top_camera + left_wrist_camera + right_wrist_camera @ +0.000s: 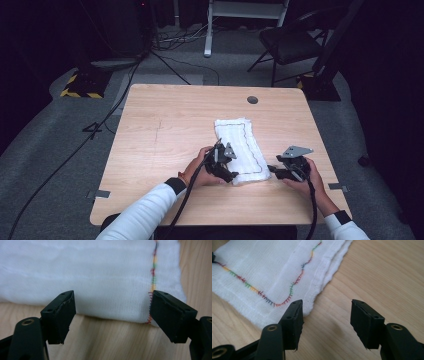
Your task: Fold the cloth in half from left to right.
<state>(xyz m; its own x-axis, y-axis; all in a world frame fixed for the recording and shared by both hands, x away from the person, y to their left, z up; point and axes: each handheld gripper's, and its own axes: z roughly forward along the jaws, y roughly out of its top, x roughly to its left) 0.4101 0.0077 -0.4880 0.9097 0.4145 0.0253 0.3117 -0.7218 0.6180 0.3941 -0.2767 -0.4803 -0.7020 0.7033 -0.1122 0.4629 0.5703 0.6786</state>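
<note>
a light wooden square-topped table (pixel 165 150) carries a folded white woven cloth with a wavy multicoloured stitched line (pixel 240 147), lying a little right of the middle toward the person's edge. the person's white-sleeved forearms come in from below. the left black two-jaw gripper (pixel 231 176) sits at the cloth's near left corner; in the left gripper view its jaws stand wide apart, with the cloth's (pixel 100 277) folded edge just beyond them and nothing between them. the right black two-jaw gripper (pixel 272 170) rests just beside the cloth's near right corner; in the right gripper view its jaws are apart over bare wood, the cloth's (pixel 269 272) frayed corner beside one jaw.
</note>
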